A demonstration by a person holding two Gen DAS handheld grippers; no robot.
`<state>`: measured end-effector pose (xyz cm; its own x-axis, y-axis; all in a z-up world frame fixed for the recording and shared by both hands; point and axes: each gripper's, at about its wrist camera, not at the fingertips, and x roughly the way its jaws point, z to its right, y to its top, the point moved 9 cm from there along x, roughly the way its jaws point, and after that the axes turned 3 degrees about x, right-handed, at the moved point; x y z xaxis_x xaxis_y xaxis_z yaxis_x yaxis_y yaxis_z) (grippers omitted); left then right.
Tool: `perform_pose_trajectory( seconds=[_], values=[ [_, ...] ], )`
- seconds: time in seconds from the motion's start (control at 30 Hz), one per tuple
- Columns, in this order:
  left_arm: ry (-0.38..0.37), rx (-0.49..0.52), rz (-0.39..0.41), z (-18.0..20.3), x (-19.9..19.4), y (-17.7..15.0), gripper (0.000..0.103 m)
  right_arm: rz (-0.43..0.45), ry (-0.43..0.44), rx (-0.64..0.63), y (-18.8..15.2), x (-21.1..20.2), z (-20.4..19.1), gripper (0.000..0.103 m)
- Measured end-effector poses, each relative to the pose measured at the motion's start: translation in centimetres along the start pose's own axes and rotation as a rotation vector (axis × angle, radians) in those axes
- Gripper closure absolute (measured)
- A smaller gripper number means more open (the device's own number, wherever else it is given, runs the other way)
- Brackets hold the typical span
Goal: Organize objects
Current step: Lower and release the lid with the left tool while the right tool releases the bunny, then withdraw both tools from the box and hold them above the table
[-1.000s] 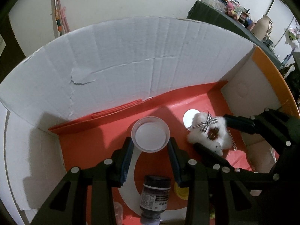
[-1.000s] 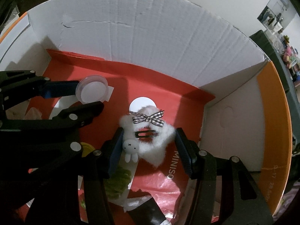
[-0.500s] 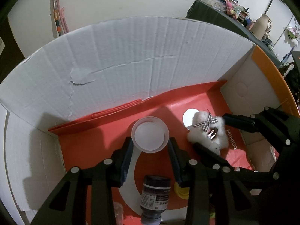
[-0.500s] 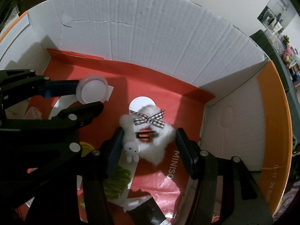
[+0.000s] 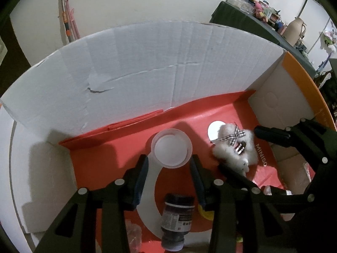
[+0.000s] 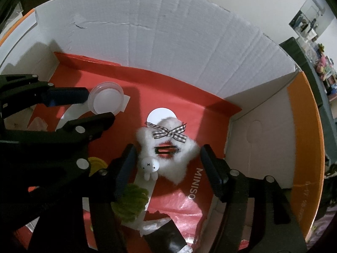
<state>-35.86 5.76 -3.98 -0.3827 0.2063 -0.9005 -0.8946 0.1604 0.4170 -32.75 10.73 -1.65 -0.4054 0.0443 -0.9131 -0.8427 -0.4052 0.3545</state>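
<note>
both grippers' jaws just widened: left point(image 5: 169, 169) off the cup point(image 5: 171, 147), right point(image 6: 167, 168) off the fluffy clip point(image 6: 168, 149)

In the left wrist view, a round container point(image 5: 171, 149) sits on the floor of the cardboard box point(image 5: 147, 67) at frame centre, with a fluffy hair clip point(image 5: 234, 147) to its right and a bottle point(image 5: 177, 219) lying below it near the bottom edge. In the right wrist view, the container is at upper left and the hair clip lies at centre. A small rabbit figure point(image 6: 149, 166) lies on the clip's lower left, and a fuzzy bundle point(image 6: 131, 202) lies below that.
</note>
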Motion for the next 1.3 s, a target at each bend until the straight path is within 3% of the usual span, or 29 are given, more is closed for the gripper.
perform_pose_trajectory(
  seconds=[0.1, 0.3, 0.43, 0.67, 0.97, 1.3],
  values=[
    [-0.001, -0.002, 0.01, -0.1, -0.4, 0.0, 0.054, 0.008, 0.002, 0.006, -0.1, -0.5, 0.0, 0.04],
    [-0.005, -0.011, 0.041, -0.4, -1.8, 0.0, 0.054, 0.036, 0.006, 0.009, -0.3, -2.0, -0.3, 0.04],
    [-0.002, -0.018, 0.076, -0.4, -3.1, -0.2, 0.046, 0.064, 0.002, 0.009, -0.5, -3.4, -0.3, 0.04],
    [-0.002, -0.031, 0.129, -1.0, -5.4, -1.1, 0.044, 0.12, -0.008, 0.016, -0.2, -5.6, -1.6, 0.04],
    [0.008, -0.039, 0.236, -0.8, -8.8, -2.6, 0.039, 0.195, -0.018, 0.032, -1.6, -7.5, -1.1, 0.032],
    [0.038, -0.055, 0.388, -1.2, -12.6, -5.0, 0.023, 0.32, -0.012, 0.099, -3.2, -9.6, 2.0, 0.025]
  ],
)
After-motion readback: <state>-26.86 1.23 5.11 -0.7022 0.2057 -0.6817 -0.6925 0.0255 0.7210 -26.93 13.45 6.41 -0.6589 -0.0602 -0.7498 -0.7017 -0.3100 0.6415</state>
